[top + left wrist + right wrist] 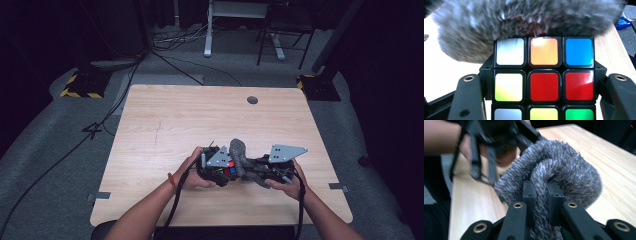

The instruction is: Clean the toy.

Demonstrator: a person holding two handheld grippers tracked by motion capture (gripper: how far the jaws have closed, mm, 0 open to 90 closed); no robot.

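Close in, the left hand-held gripper (544, 82) has its two black jaws pressed against the sides of a black-framed puzzle cube with coloured square stickers (544, 86). The cube sits squarely between the jaws, showing a white, an orange and a blue sticker along the top row, a yellow-green and two reds in the middle, and silver-white, yellow and green at the bottom. Just behind the cube, touching its top edge, is a fuzzy grey woollen cloth (524, 22), blurred in the left gripper view.

Over on the other side, the right hand-held gripper (541, 197) is pinching a twisted strand of that same grey cloth (564, 167) between its pads, with the rest of the cloth bulging up and over the jaws.

From the high view, both of the person's hands meet near the front edge of the light wooden bench (165, 120): left hand-held gripper (222, 172) with the cube (227, 171) showing red and blue squares, right hand-held gripper (260, 172) just beside it, and the cloth (241, 152) rising between the two grey three-cornered plates.

Farther back there is a dark round hole (252, 100) in the bench near its far edge. Beyond that, black cables (170, 45) trail across the grey floor (45, 145), and white frame legs (208, 30) stand at the back.
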